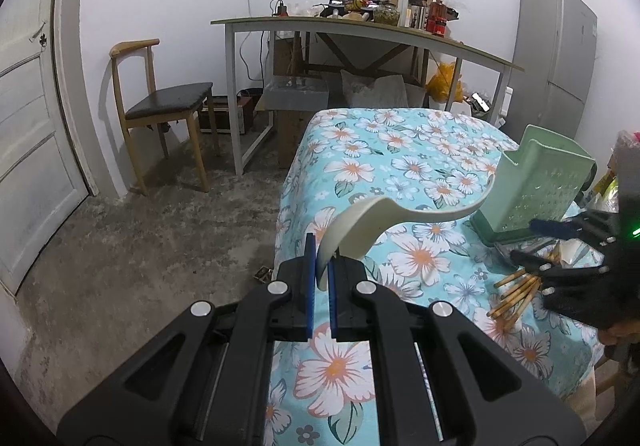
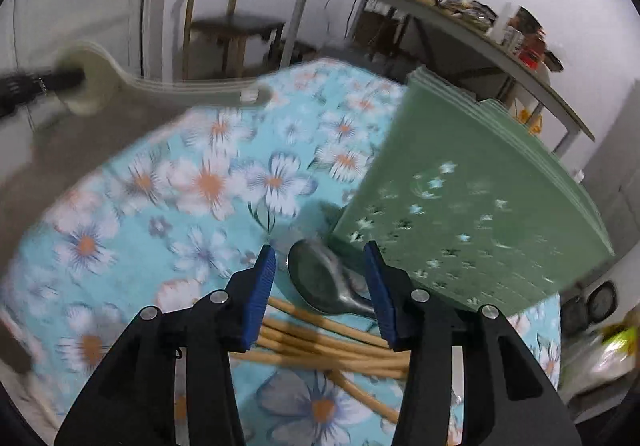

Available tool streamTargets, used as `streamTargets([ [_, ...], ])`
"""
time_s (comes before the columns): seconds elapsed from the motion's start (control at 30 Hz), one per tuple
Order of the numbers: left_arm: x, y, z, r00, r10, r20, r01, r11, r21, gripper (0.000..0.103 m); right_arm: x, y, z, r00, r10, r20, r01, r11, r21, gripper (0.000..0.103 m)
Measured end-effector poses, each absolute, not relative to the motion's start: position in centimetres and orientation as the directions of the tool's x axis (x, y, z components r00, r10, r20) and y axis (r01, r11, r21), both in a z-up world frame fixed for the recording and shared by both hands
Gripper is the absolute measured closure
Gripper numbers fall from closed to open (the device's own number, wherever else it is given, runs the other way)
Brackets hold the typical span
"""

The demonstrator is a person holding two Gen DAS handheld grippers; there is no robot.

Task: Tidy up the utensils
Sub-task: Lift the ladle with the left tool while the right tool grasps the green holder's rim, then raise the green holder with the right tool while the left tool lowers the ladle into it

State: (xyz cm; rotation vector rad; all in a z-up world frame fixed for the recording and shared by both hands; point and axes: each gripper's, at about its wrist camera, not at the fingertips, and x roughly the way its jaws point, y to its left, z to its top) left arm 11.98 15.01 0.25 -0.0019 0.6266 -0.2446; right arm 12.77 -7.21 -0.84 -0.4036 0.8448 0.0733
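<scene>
The left gripper point(image 1: 320, 270) has its jaws pinching the bowl end of a cream rice paddle point(image 1: 384, 221), so the handle sticks out free toward two o'clock, aimed at the green utensil holder point(image 1: 548, 185). Held by the bowl like that, the handle end can probably go into the holder first. The paddle hangs above the tabletop point(image 1: 400, 149) with its flowered cloth, not touching it.

The holder stands upright at about three o'clock in the left wrist view, near the right edge of the tabletop; its open top faces up, ready to take things dropped in from above.

The right gripper point(image 2: 320, 286) has its jaws spread with nothing between the pads. It points down at the remaining utensils, which lie flat just beside the holder's base: a metal spoon point(image 2: 320, 282) right ahead of the jaws at twelve o'clock, and a loose bundle of wooden chopsticks point(image 2: 328, 342) under and behind them toward six o'clock. The spread suits a wide thing such as the spoon's bowl, and I judge the spoon is the next pick, though the view is blurred, so whether the pads touch anything cannot be told for certain.

Sorting is only partly done: spoon and chopsticks are still out, and the paddle is not yet in.
</scene>
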Motion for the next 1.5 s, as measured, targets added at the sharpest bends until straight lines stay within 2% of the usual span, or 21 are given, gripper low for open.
streamTargets([
  [0.17, 12.7, 15.1, -0.6, 0.770, -0.226, -0.597, 0.220, 0.972, -0.085, 0.098, 14.9, -6.4, -3.3, 0.629, -0.152, -0.762, -0.226, 0.902, -0.367, 0.060],
  [0.2, 12.8, 15.2, -0.8, 0.768, -0.226, -0.599, 0.220, 0.972, -0.085, 0.098, 15.3, -6.4, -3.6, 0.623, -0.156, -0.767, -0.223, 0.903, -0.366, 0.065],
  [0.27, 13.0, 15.2, -1.0, 0.767, -0.226, -0.601, 0.218, 0.972, -0.087, 0.098, 15.7, -6.8, -4.0, 0.608, -0.154, -0.779, -0.209, 0.915, -0.344, 0.090],
  [0.6, 12.9, 14.9, 0.4, 0.786, -0.238, -0.570, 0.234, 0.969, -0.081, 0.098, 12.4, -9.8, 2.5, 0.716, -0.105, -0.690, -0.082, 0.969, -0.232, 0.097],
  [0.8, 12.6, 12.8, 3.3, 0.824, -0.264, -0.501, 0.282, 0.959, -0.042, 0.098, 9.8, -13.5, 6.4, 0.768, -0.107, -0.632, 0.015, 0.989, -0.149, 0.099],
  [1.03, 12.7, 8.3, 6.2, 0.868, -0.258, -0.425, 0.352, 0.923, 0.157, 0.098, 8.0, -17.3, 8.4, 0.805, -0.087, -0.586, 0.081, 0.996, -0.037, 0.099],
  [1.33, 13.7, 2.9, 7.9, 0.888, -0.235, -0.395, 0.395, 0.829, 0.396, 0.098, 6.0, -20.0, 10.6, 0.853, -0.067, -0.517, 0.091, 0.996, 0.022, 0.099],
  [1.5, 14.4, -0.1, 7.6, 0.886, -0.216, -0.410, 0.426, 0.729, 0.535, 0.099, 5.2, -21.9, 11.4, 0.876, -0.057, -0.480, 0.100, 0.993, 0.065, 0.099],
])
